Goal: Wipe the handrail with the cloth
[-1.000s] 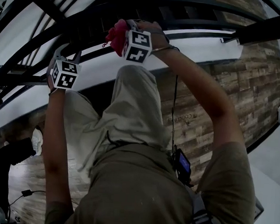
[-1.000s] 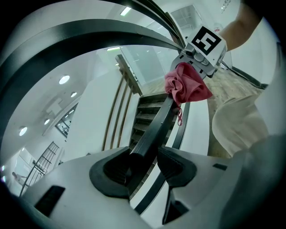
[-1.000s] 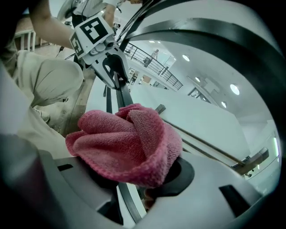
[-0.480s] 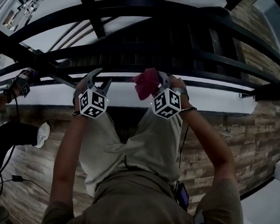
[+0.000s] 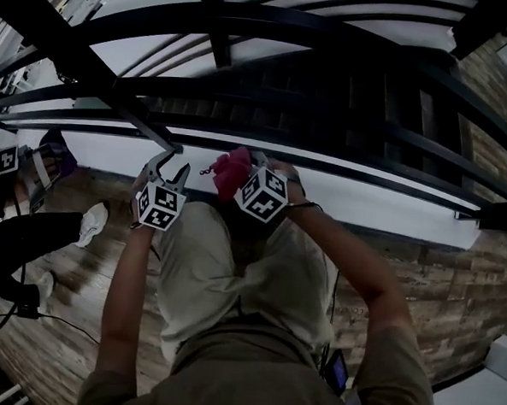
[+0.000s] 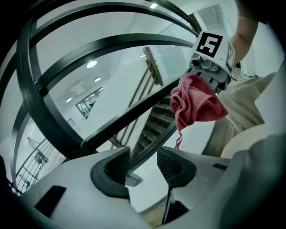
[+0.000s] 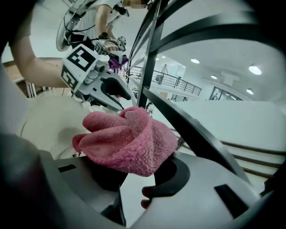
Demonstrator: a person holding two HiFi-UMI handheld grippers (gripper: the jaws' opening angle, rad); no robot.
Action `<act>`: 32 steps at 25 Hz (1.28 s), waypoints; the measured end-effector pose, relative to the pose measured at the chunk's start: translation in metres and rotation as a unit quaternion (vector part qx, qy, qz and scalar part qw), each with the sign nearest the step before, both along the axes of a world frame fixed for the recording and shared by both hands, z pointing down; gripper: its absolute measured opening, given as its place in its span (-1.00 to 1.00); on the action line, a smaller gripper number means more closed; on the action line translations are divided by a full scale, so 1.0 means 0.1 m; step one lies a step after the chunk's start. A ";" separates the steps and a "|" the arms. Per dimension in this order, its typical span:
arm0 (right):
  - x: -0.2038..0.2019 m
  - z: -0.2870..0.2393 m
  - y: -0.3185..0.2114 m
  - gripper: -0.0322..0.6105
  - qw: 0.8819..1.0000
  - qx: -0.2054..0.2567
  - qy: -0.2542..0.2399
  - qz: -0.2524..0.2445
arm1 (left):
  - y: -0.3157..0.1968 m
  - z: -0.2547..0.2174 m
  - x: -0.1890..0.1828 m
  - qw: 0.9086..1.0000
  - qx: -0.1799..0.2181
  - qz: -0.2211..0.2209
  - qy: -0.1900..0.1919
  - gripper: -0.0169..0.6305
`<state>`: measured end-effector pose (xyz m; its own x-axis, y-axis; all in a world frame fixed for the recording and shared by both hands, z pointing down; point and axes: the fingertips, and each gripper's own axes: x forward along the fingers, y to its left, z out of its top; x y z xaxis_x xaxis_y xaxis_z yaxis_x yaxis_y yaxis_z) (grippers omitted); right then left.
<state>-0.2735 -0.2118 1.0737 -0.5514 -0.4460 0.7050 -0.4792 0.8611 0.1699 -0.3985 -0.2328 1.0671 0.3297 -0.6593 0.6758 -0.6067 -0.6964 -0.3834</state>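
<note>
The pink cloth (image 5: 231,172) is bunched between the jaws of my right gripper (image 5: 243,167), which is shut on it; those jaws closed in on it within the last second. In the right gripper view the cloth (image 7: 129,141) hides the fingertips, and the black handrail (image 7: 196,134) runs just beyond it. My left gripper (image 5: 172,168) is close to its left, open and empty, its tips just under the handrail (image 5: 358,174). In the left gripper view the jaws (image 6: 143,165) stand apart, with the rail (image 6: 134,114) beyond and the cloth (image 6: 196,105) at upper right.
Several black railing bars (image 5: 247,21) cross above. Dark stair steps (image 5: 371,102) lie behind them. At the left edge another person holds a marker cube (image 5: 8,161) and a purple cloth (image 5: 55,151). A white shoe (image 5: 89,222) and cables (image 5: 24,312) are on the wooden floor.
Both grippers have travelled together along the railing, the cloth staying in the right one. The head view has swung, bringing the other person's gripper in at the left.
</note>
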 end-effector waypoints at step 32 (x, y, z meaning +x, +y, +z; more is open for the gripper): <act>-1.34 0.95 -0.68 -0.28 0.994 0.060 0.065 -0.057 | -0.73 1.13 -0.36 0.995 -0.095 -0.003 -0.010 -0.71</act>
<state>-0.4075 -0.2794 1.1684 -0.5110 -0.4711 0.7190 -0.3460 0.8784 0.3296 -0.4347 -0.3063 1.1800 0.3116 -0.5208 0.7948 -0.6048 -0.7538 -0.2568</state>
